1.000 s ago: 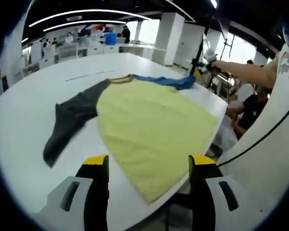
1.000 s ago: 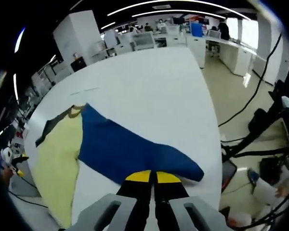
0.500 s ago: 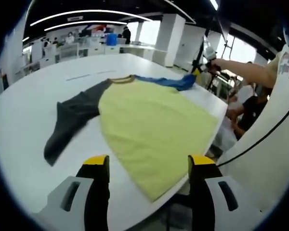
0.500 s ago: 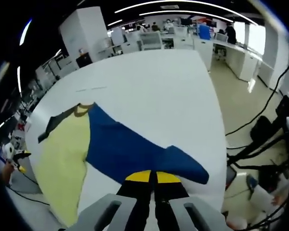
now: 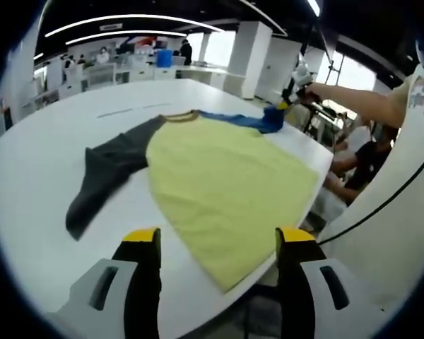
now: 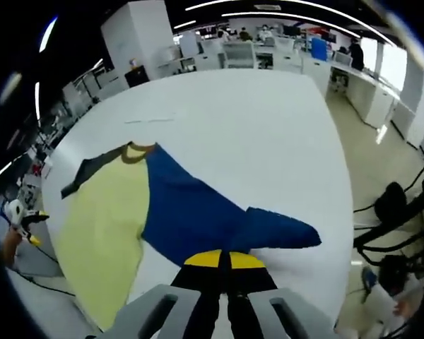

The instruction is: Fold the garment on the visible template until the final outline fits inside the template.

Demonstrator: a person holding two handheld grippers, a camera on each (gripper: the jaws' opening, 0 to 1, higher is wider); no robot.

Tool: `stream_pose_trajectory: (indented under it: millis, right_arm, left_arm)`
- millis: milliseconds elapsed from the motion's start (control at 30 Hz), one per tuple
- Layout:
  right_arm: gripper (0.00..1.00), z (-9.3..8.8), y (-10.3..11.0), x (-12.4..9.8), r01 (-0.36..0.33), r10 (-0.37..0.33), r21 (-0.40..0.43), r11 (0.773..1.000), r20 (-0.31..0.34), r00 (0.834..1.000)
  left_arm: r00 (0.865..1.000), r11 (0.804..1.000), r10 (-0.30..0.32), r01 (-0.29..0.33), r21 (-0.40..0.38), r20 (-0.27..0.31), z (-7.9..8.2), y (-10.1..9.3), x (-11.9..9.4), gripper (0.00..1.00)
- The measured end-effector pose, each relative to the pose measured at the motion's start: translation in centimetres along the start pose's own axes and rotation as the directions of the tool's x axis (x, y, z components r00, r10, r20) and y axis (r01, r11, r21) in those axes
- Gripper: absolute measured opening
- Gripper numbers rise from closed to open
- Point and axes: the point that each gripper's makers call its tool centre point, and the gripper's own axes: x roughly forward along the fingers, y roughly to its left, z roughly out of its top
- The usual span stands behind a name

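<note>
Right gripper has its yellow-tipped jaws pressed together at the near edge of the blue sleeve; the tips meet right where the cloth ends, and I judge they are clamped on that edge, though the pinch itself is hidden under them. My left gripper hangs with its jaws wide apart, holding nothing, above the near rim of the white table; the hem of the yellow body lies just ahead between them.

The shirt lies flat on the table, collar at the far end from my left side; the grey sleeve runs out to one side, the blue sleeve to the other, its outer end creased over on itself. I can make out no template outline on the table, only a faint line beyond the collar.

What the next move turns on: from my right gripper the sleeve's long axis runs away toward the collar, and the yellow body lies to the left of it; so the sleeve should be carried leftward across that axis onto the body; my right gripper is the near one for this; the grey sleeve falls to my left.
</note>
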Motion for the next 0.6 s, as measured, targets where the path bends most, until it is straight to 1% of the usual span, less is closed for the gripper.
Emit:
stream_pose_trajectory:
  millis: [133,267,600]
  right_arm:
    - [0.0,0.2,0.9,0.9,-0.017,0.017,0.001,1.0,-0.008,1.0]
    - [0.0,0.3,2.3,1.9,-0.044,0.044,-0.001,0.999,-0.015,0.999]
    - [0.0,1.3,4.8,3.1,-0.095,0.095,-0.008,0.995,-0.018,0.995]
  left_arm:
    - [1.0,1.0,-0.001,0.001,0.001,-0.002,0.0,0.0,0.0,0.62]
    - [1.0,1.0,-0.001,0.001,0.0,-0.001,0.0,0.1,-0.1,0.62]
    - [1.0,1.0,0.0,0.0,-0.003,-0.001,-0.1,0.2,-0.1,0.62]
